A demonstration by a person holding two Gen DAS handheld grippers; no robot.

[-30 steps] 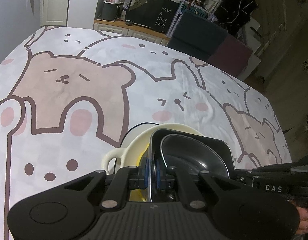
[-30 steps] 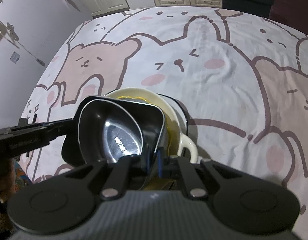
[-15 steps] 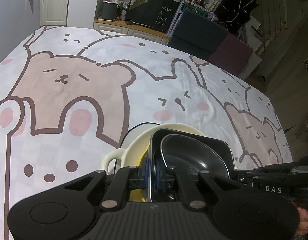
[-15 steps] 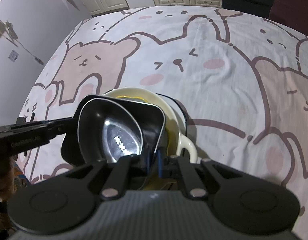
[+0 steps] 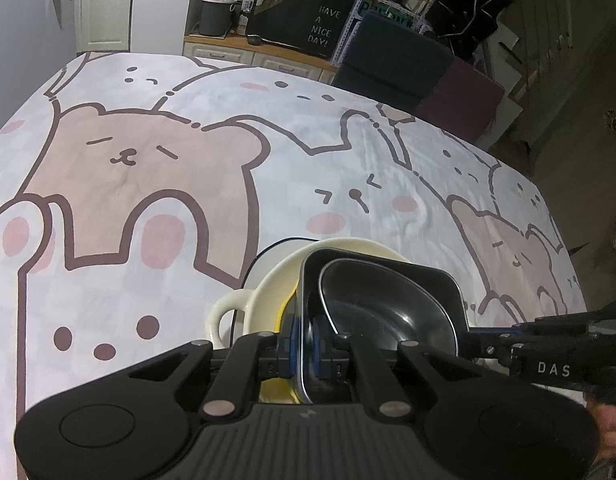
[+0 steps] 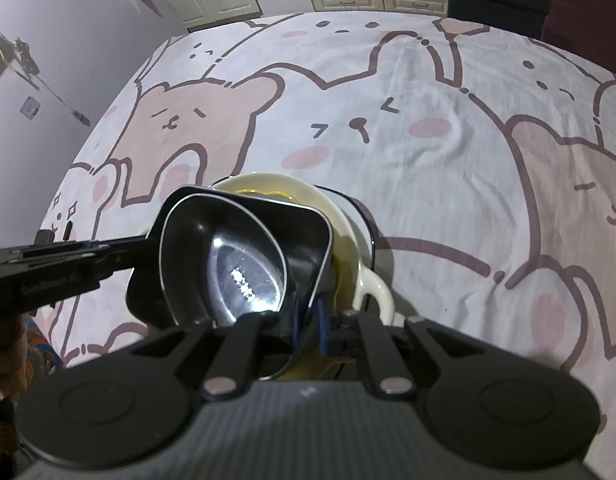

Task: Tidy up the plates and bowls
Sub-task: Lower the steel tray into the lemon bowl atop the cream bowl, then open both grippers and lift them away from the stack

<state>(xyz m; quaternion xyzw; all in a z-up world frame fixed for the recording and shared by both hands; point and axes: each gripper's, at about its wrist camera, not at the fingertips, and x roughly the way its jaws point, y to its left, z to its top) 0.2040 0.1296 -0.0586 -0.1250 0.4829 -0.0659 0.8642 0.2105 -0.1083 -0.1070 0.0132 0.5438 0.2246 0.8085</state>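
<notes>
A stack stands on the bear-print cloth. At the bottom is a black-rimmed white plate (image 5: 276, 249) (image 6: 364, 218). On it sits a cream two-handled bowl (image 5: 268, 292) (image 6: 308, 196) with something yellow (image 5: 282, 314) inside. A black square dish (image 5: 387, 266) (image 6: 302, 234) rests on that and cradles a rounded black bowl (image 5: 387, 320) (image 6: 236, 268). My left gripper (image 5: 304, 342) (image 6: 68, 264) is shut on the dish's left rim. On the opposite rim my right gripper (image 6: 308, 322) (image 5: 547, 362) has its jaws opening. The rim is still between them, and the right pad stands clear of it.
The cloth (image 5: 188, 160) covers a wide table. Dark chairs (image 5: 391, 68) stand at its far edge. Behind them are a low wooden cabinet (image 5: 248, 46) and cluttered shelves. A person's fingers (image 5: 609, 428) show at the lower right.
The right gripper's pads have parted slightly around the dish rim. Both hands and the stack have stayed where they were.
</notes>
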